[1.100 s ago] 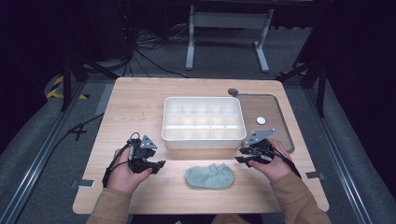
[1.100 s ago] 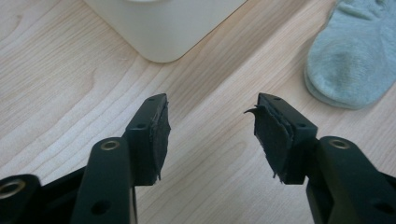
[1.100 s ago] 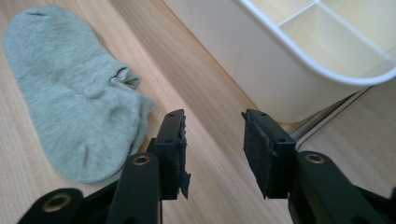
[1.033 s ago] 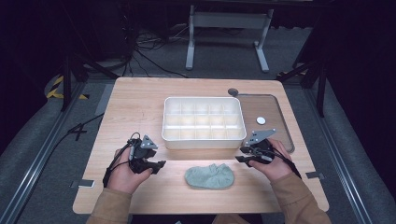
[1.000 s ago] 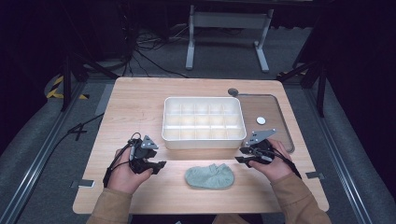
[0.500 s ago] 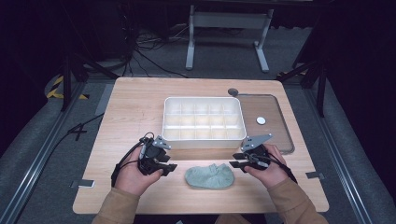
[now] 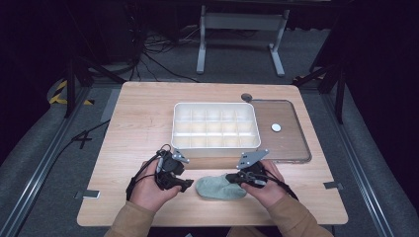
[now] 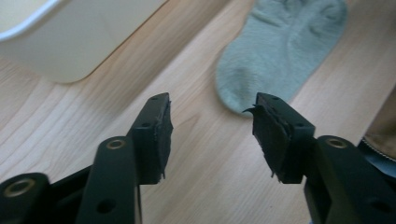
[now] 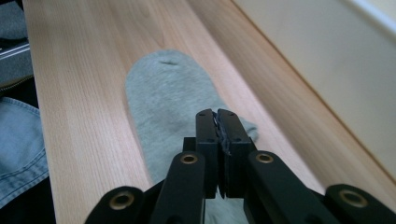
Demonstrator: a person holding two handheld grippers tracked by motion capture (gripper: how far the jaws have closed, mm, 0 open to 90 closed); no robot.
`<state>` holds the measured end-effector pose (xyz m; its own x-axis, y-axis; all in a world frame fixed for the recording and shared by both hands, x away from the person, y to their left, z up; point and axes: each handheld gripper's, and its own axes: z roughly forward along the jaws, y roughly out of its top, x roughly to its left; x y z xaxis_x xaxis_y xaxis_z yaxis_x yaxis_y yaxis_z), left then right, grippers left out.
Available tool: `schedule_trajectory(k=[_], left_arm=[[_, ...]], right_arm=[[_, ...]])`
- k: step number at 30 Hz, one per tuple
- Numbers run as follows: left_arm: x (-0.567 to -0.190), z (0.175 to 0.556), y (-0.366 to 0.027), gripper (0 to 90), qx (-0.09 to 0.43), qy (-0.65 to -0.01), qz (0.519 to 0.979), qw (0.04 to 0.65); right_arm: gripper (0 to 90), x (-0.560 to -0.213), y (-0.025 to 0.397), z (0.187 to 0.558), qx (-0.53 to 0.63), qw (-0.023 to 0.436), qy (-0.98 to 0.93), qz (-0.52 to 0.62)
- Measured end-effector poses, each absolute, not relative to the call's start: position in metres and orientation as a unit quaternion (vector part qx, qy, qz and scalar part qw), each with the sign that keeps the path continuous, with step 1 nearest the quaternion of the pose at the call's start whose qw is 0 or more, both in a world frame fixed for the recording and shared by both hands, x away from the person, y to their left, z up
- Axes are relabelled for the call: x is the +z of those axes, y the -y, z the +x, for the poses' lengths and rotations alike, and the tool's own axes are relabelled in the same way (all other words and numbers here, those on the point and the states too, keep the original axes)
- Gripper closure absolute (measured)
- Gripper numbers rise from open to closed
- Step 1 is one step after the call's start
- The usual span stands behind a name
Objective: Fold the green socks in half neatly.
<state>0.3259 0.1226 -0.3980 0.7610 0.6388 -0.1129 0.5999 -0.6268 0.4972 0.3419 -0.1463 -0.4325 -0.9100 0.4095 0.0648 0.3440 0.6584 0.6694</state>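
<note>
- A rectangular wooden table [image 7: 138, 128] with pale, straight grain and rounded corners sits on a dark grey floor [image 7: 29, 163]; the person's forearms reach in from its near edge.
- A white plastic tray [image 7: 215, 109], shallow and rectangular with rounded corners, stands near the middle of the table. Thin walls split its inside into a grid of small square compartments. Its smooth outer wall also shows in the left gripper view [image 8: 70, 42].
- A clear, flat lid [image 7: 284, 143] with rounded corners lies just to the right of the tray, with a small white disc [image 7: 276, 128] on it.
- A grey-green sock [image 7: 220, 187], soft and finely knitted, lies flat on the table in front of the tray, between the two hands. Its rounded end shows in both gripper views [image 8: 285, 51] [image 9: 168, 98].
- The left gripper [image 7: 187, 184], black and angular, is held just left of the sock. In the left gripper view [image 8: 210, 135] its two jaws stand wide apart over bare wood, their rubbery pads frayed at the edges, with the sock's end just beyond the tips.
- The right gripper [image 7: 231, 177] sits at the sock's right end. In the right gripper view [image 9: 218, 116] its jaws are pressed together above the sock, with no fabric visibly between them.
</note>
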Motion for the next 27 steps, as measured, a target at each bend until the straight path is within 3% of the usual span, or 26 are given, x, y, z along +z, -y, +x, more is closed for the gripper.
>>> schedule_trajectory(k=[8, 14, 19, 27], left_arm=[[-0.410, 0.324, -0.126, 55.3, 0.026, -0.328, 0.893, 0.306], [-0.417, 0.324, -0.125, 58.7, 0.000, -0.323, 0.897, 0.302], [-0.430, 0.320, -0.115, 52.7, -0.023, -0.279, 0.918, 0.280], [-0.439, 0.319, -0.104, 49.1, -0.023, -0.266, 0.923, 0.275]], right_arm=[[89.4, -0.448, 0.130, 0.340, 0.352, 0.046, -0.911, 0.210], [89.5, -0.458, 0.126, 0.342, 0.338, 0.039, -0.915, 0.219], [89.5, -0.463, 0.125, 0.341, 0.332, 0.040, -0.917, 0.216], [89.5, -0.464, 0.125, 0.340, 0.333, 0.045, -0.918, 0.213]])
